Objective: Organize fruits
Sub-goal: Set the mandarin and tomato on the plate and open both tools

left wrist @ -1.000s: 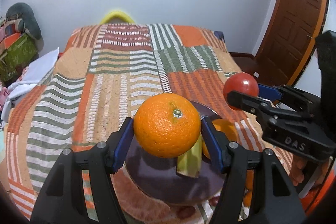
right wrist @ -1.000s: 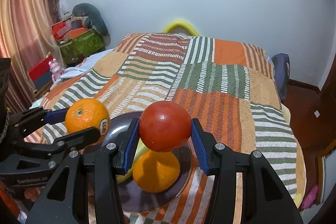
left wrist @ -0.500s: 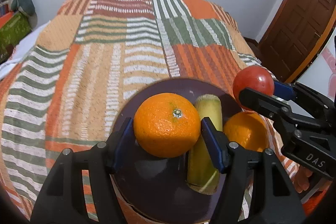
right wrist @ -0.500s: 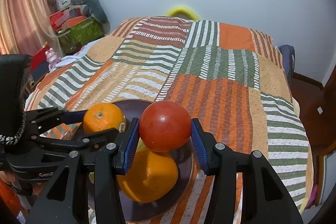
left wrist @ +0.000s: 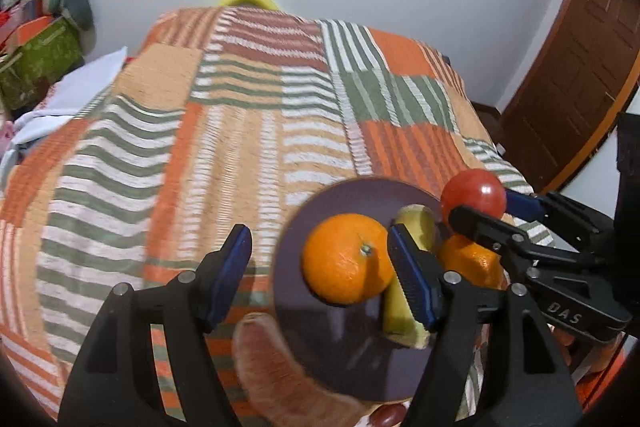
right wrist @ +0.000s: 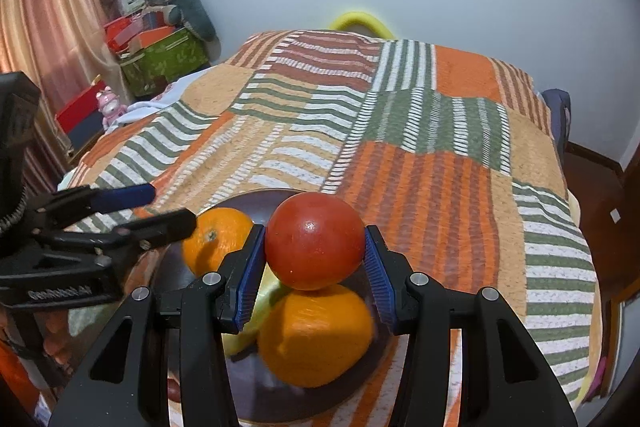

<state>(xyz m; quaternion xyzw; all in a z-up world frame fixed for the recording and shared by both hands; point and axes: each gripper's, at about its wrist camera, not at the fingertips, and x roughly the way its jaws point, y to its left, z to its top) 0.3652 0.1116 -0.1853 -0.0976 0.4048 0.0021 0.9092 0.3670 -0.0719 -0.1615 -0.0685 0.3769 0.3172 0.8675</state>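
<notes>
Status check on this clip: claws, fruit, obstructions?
Left claw open, orange on the plate. Right claw shut on tomato, above plate. Second orange and banana crowd the plate.

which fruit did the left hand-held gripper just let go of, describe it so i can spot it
On the striped patchwork bedspread sits a dark purple plate. The fruit is the orange on the plate's left part, beside the open left hand-held gripper. Unlike the other orange under the red tomato, its stem dimple faces the cameras.
</notes>
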